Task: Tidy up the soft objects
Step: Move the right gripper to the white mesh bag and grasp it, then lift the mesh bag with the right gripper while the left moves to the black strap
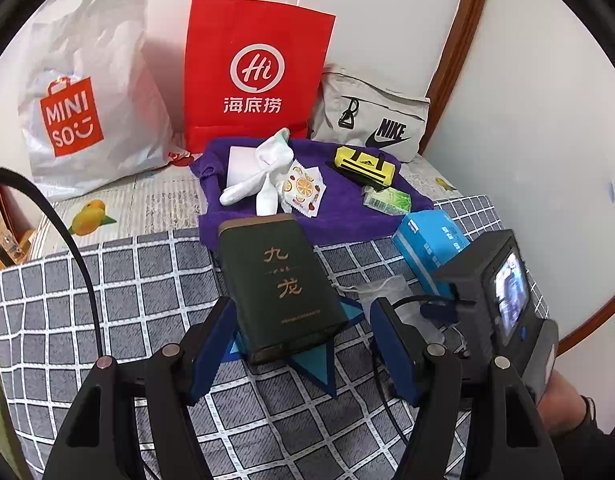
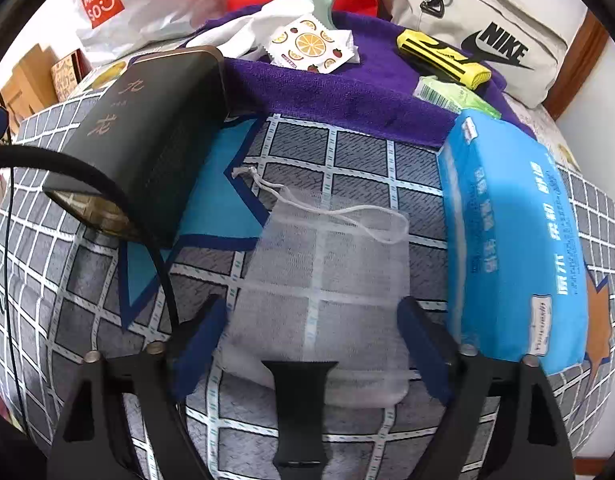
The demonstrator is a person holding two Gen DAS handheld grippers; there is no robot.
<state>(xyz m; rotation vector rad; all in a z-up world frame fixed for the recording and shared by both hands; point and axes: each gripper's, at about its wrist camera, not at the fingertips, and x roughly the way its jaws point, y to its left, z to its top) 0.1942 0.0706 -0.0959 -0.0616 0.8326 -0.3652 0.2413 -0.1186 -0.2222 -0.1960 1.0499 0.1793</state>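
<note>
- Mesh pouch (image 2: 327, 280) lies flat on the checked bedspread (image 2: 367, 152), drawstring loop (image 2: 371, 224) trailing toward the purple towel (image 2: 347, 96); blue tissue pack (image 2: 515, 240) just beside it on one side, dark tin (image 2: 147, 132) on the other.
- Right gripper (image 2: 311, 332): fingers spread, one on each side of the pouch's near end, holding nothing. A dark strap (image 2: 299, 400) lies across the pouch edge between them.
- Left gripper (image 1: 299, 332): also spread, empty, straddling the near end of the tin (contact cannot be told).
- Other soft things wait on the towel: white socks (image 1: 263, 172), fruit-print packet (image 1: 303, 188), yellow pouch (image 1: 365, 164), green packet (image 1: 387, 200).
- Step in hand, as I judge it: lining up to pick the mesh pouch.
- Next move calls for lowering onto thin, limp fabric and pinching a fold; risk is catching bedspread or strap along with it.
</note>
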